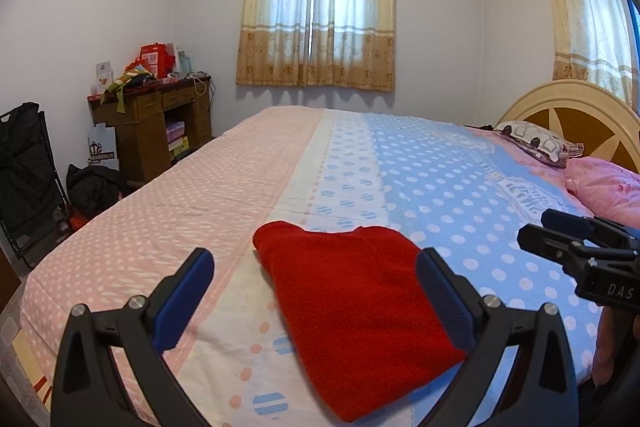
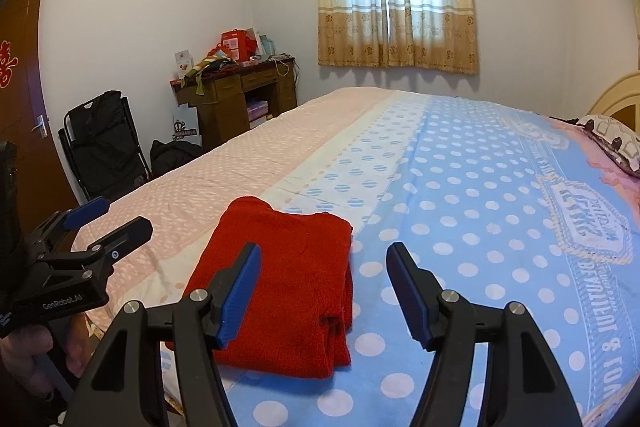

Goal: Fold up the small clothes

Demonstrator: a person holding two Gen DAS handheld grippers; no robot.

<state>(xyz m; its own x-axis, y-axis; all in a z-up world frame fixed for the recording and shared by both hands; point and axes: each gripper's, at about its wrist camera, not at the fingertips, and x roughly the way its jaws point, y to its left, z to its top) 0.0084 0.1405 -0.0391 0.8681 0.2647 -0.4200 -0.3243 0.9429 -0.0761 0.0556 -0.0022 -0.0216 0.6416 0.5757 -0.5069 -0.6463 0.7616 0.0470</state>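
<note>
bed (image 1: 200, 187) holds folded red garment (image 1: 352, 311) beneath both parted tongs (image 1: 316, 291).

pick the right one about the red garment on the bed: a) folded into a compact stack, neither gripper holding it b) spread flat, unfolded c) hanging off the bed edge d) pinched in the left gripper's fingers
a: the red garment lies on the bedsheet with stacked layers showing at its near edge, while the left gripper and right gripper are both open, touching nothing.
</note>
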